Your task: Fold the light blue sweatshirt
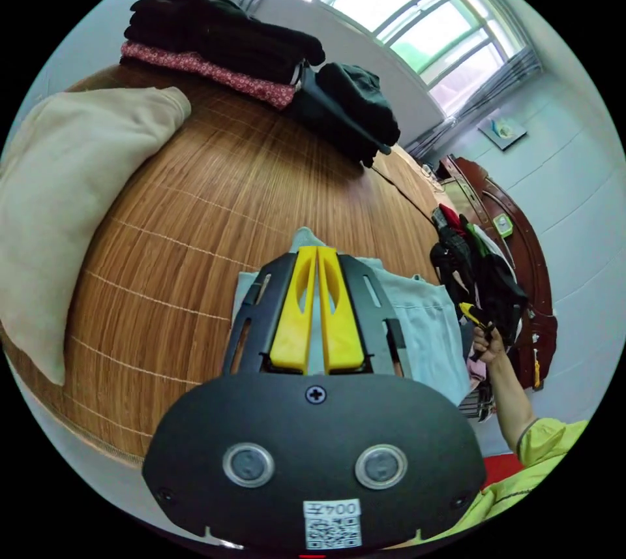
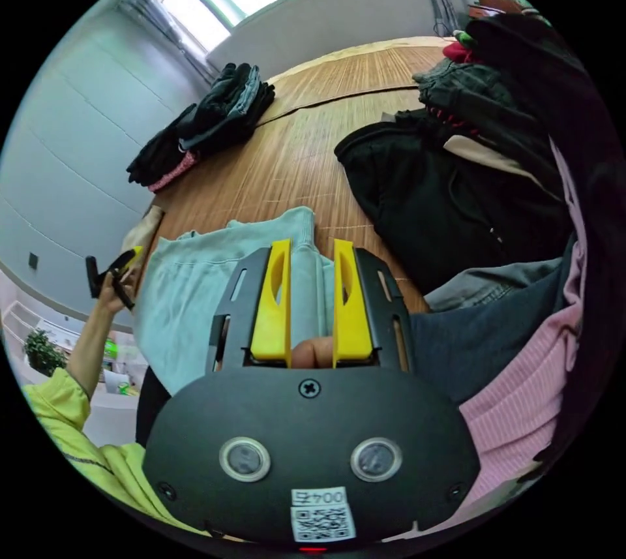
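The light blue sweatshirt [image 1: 424, 317] lies on a bamboo mat [image 1: 215, 194], spread out between my two grippers. In the left gripper view, my left gripper [image 1: 316, 252] has its yellow jaws pressed together on a raised edge of the fabric. In the right gripper view, the sweatshirt [image 2: 189, 285] runs up between the jaws of my right gripper [image 2: 312, 246], which pinch a bunched fold near a cuff. The right gripper [image 1: 471, 313] also shows at the sweatshirt's far edge, held in a hand. The left gripper [image 2: 120, 265] shows beside the opposite edge.
A beige pillow [image 1: 65, 194] lies at the mat's left. Folded dark stacks [image 1: 228, 37] [image 1: 352, 109] sit at the far side. A loose pile with a black garment [image 2: 443, 207] and a pink ribbed one [image 2: 521, 389] lies by the wooden headboard [image 1: 521, 246]. The person's yellow sleeve [image 2: 59, 409] is close by.
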Demonstrator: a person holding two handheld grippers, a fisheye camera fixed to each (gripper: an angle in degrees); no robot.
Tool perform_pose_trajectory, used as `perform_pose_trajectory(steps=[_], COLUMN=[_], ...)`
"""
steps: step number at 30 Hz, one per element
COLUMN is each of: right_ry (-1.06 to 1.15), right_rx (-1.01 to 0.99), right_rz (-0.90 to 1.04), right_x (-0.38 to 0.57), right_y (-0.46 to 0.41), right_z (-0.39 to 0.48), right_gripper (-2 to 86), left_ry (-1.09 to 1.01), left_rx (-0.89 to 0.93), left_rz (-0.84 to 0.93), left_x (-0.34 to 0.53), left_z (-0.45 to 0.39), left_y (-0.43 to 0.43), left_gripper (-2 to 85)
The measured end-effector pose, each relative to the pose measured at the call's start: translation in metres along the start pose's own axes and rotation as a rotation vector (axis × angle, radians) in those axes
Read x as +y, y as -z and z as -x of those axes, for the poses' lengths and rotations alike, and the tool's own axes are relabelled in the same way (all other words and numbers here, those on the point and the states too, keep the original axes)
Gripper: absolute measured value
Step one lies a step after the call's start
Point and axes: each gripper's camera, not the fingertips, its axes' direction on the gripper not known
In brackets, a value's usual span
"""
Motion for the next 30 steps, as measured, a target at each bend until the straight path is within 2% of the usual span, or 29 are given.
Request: perform_pose_trajectory(steps=[4,7,8,9,11,13,17,19,21,25,30], right_ry=[0.018,0.02,0.067,0.095,0.068,0.023,-0.068,-0.038,0.044,0.122,0.056], right_rx=[0.152,0.273,0.368,0.435,0.4,0.315,0.128,0.15,0.171,0.177,0.108], right_rz=[0.035,0.053,0.071,0.074,0.066,0.063,-0.038,-0.066,-0.006,0.031,0.029], right_x=[-0.008,-0.017,-0.017,-0.014,-0.013,-0.015,-0.011,0.0,0.027,0.104,0.203], right_y=[-0.016,-0.048,-0.063,-0.074,-0.076,-0.073,-0.033,-0.006,0.021,0.054,0.066], right_z=[0.03,0.051,0.058,0.058,0.047,0.033,0.012,0.021,0.04,0.054,0.041], right_gripper=[9.6,5.4,4.9,4.6,4.7,6.0,7.5,7.9,9.8,10.1,11.4], left_ry=[-0.092,-0.103,-0.023,0.061,0.306,0.361,0.217,0.147,0.037,-0.206,-0.265], left_rx=[-0.016,-0.098,-0.179,-0.164,-0.08,-0.019,0.05,0.109,0.119,-0.034,-0.064], left_rz=[-0.146,-0.054,-0.018,-0.008,-0.038,-0.047,-0.068,-0.071,-0.023,0.034,0.059], left_x=[0.005,-0.004,-0.004,-0.005,0.001,0.006,-0.007,-0.005,0.007,0.096,0.226], left_z=[-0.033,-0.032,-0.012,0.006,0.062,0.078,0.038,0.014,-0.013,-0.033,0.003], left_y=[0.014,-0.036,-0.049,-0.049,-0.038,-0.033,0.001,0.033,0.071,0.164,0.225], left_gripper=[0.2,0.1,0.1,0.1,0.1,0.1,0.2,0.2,0.3,0.6,2.3])
